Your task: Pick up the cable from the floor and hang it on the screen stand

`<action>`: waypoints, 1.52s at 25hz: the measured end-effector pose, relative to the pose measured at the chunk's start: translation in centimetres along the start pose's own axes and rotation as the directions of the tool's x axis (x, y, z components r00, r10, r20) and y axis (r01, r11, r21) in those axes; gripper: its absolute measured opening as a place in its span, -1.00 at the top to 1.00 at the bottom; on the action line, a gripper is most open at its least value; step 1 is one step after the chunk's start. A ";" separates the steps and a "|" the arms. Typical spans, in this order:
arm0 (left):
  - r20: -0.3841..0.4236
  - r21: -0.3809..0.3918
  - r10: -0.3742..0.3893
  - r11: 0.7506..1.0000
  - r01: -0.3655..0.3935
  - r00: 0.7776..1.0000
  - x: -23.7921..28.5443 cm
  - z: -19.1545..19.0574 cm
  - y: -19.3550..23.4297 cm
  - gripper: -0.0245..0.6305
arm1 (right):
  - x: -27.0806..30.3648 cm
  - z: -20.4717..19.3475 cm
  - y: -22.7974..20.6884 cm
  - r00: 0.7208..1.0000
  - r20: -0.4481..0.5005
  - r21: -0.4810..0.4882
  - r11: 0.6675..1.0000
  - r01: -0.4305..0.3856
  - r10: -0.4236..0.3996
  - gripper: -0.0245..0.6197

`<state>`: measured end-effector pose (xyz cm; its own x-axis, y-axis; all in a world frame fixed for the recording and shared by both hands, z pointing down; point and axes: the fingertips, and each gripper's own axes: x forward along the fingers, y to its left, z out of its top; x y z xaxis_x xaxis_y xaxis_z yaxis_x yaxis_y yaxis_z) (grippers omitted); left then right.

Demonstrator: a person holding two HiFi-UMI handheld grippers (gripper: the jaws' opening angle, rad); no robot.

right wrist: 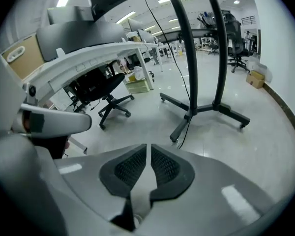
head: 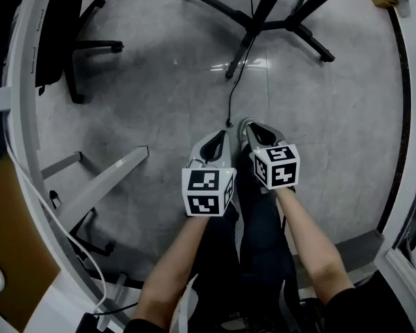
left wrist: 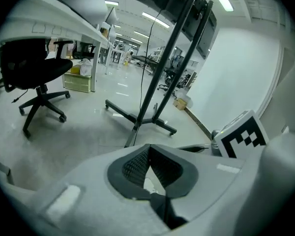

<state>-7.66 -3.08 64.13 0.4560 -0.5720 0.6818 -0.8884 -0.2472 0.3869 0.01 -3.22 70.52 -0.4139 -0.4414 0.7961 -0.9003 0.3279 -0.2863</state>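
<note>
In the head view, the left hand-held gripper (head: 220, 139) and the right hand-held gripper (head: 249, 125) are pointing down side by side. Their tips are just short of the cable (head: 231, 92), which is trailing over the floor (head: 159, 82) from the screen stand (head: 263, 21).

In the left gripper view, the jaws are resting together and empty, so this one is probably only assisting.

In the right gripper view, the jaws are standing slightly apart with nothing between them, seemingly readying to take the cable's end.
</note>
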 end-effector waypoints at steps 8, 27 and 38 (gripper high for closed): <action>-0.069 -0.031 0.046 0.998 -0.048 0.997 8.9 -6.3 5.6 0.93 | 13.5 -8.0 -3.7 0.987 -0.156 0.019 0.999 -0.031 0.034 0.79; -0.091 -0.051 0.095 0.994 -0.100 0.991 18.6 -11.4 13.0 0.93 | 32.0 -19.0 -9.7 0.939 -0.343 0.142 0.988 0.060 -0.008 0.65; -0.074 -0.057 0.116 0.991 -0.120 0.990 18.5 -10.8 15.3 0.93 | 33.8 -20.6 -11.0 0.884 -0.452 0.126 0.973 0.192 -0.116 0.86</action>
<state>-12.26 -9.02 89.40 0.3524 -0.5371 0.7664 -0.9325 -0.1318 0.3364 -1.24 -4.53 111.57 -0.2009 -0.0508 0.9783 -0.9726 0.1292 -0.1931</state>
